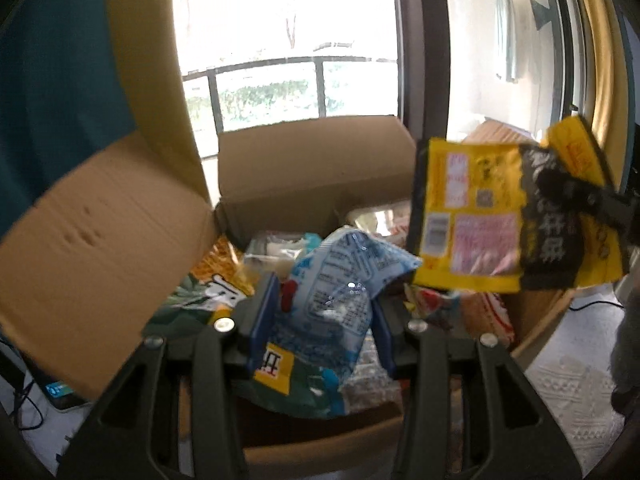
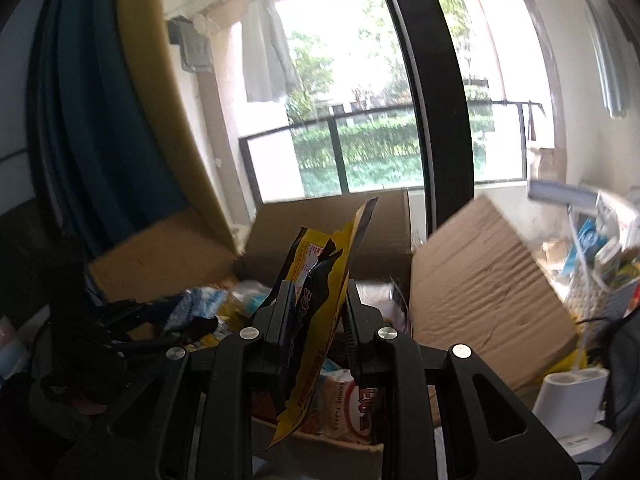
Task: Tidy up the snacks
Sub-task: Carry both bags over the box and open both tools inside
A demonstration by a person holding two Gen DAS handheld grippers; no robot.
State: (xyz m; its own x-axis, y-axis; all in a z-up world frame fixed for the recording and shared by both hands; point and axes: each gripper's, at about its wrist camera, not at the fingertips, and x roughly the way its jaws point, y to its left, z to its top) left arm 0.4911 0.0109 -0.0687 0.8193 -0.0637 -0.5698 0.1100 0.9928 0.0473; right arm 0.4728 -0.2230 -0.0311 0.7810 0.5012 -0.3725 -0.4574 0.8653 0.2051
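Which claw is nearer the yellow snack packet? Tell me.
Right. The right claw grips the yellow snack packet itself; the left claw holds a blue packet lower, off to its side.

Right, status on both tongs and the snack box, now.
Left tongs shut on blue snack packet, above the open cardboard box. Right tongs shut on yellow-black packet, also over it. Box crowded with snacks; flaps up, nothing blocking.

Teal-and-yellow curtain (image 2: 120, 128) — hanging shirt (image 2: 266, 44) — balcony railing (image 2: 360, 120).
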